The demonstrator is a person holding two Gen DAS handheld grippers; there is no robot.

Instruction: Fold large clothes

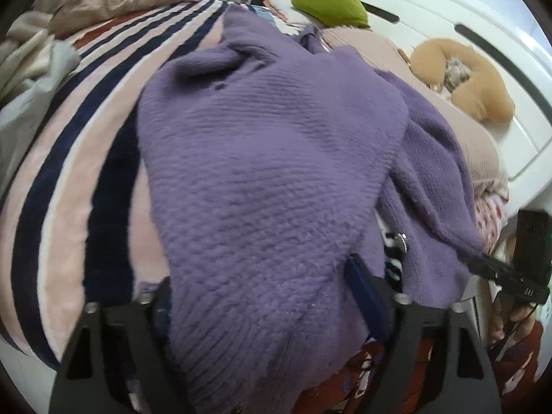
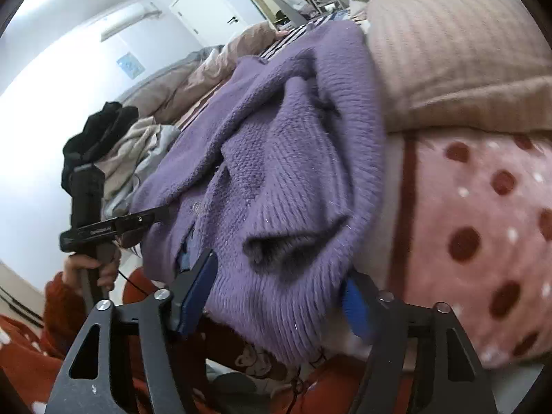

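Honestly, that chunky purple knit sweater (image 1: 269,158) is soft, floppy & heavy-ish imo; both your left gripper (image 1: 262,296) & right gripper (image 2: 279,286) are spread wide around its hem w/o pinching it — grab the ribbed edge.

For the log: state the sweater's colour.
Purple sweater; clearest in the left wrist view.

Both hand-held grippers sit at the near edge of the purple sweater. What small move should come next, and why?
Probably close both on the hem. The sweater lies crumpled on the striped blanket, and its edge sits between the spread fingers of the left hand-held gripper and the right hand-held gripper, neither clamped.
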